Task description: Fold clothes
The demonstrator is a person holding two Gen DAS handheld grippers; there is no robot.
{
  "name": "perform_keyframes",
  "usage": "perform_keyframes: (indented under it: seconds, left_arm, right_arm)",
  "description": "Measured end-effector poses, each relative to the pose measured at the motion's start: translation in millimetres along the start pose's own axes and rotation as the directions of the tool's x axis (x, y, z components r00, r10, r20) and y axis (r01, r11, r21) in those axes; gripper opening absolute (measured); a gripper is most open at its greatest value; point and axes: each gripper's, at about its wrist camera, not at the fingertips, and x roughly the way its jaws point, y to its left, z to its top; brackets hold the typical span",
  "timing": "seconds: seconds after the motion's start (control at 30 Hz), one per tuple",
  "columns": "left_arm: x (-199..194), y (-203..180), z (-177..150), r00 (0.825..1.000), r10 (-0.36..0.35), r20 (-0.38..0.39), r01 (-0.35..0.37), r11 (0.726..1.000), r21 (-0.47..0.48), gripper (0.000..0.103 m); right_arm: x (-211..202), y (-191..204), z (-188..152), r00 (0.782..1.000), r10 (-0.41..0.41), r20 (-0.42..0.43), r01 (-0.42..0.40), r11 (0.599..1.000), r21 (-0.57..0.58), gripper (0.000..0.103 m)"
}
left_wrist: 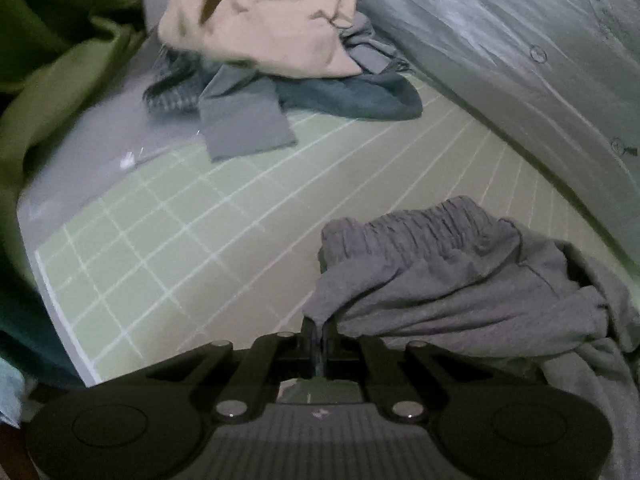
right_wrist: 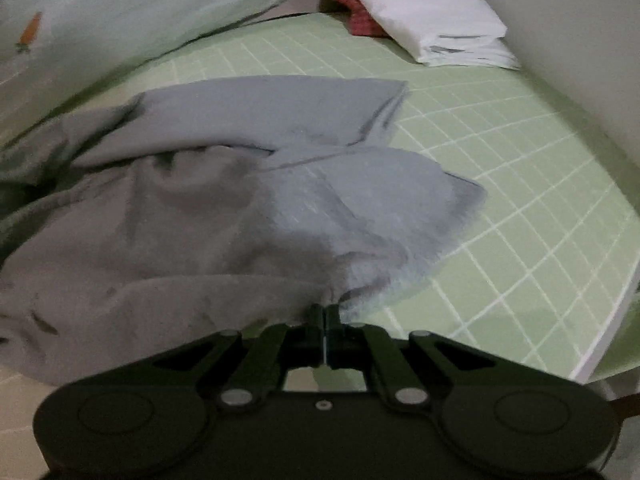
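Both the left gripper and right gripper have jaws clenched on the grey shorts; they should pull evenly apart, spreading the shorts flat on the green mat before folding.

Below my jaws the worktop carries a pale green mat ruled in white squares. The grey garment lies crumpled on the mat right ahead of my right jaws. Far ahead of my left jaws sits a heap: a beige cloth over blue-grey clothes. Folded white fabric rests at the mat's far edge.
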Motion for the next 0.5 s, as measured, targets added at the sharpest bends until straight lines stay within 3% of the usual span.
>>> perform_keyframes:
  seconds: [0.1,0.17,0.33,0.5]
  left_arm:
    - [-2.9,6.4,2.2,1.000,-0.004,0.014,0.004,1.000,-0.007,0.018]
    - [-1.7,8.1,8.4,1.000,-0.021,0.019,0.021,1.000,-0.008,0.043]
    - [23.2,3.1,22.7,0.995,-0.091,-0.035,0.092,0.995,0.043,0.067]
    - [55.2,-8.6,30.2,0.982,-0.154,-0.114,0.166,0.980,0.106,0.066]
  right_arm:
    - [-3.9,4.4,6.7,0.999,0.016,0.031,-0.016,1.000,-0.009,0.001]
    - [-5.9,8.1,8.6,0.999,0.020,0.040,-0.019,1.000,-0.011,0.001]
    - [-9.6,23.8,6.8,0.998,0.009,0.057,-0.009,1.000,-0.001,0.002]
    - [-20.7,38.5,1.9,0.996,-0.018,0.091,0.017,1.000,0.012,0.002]
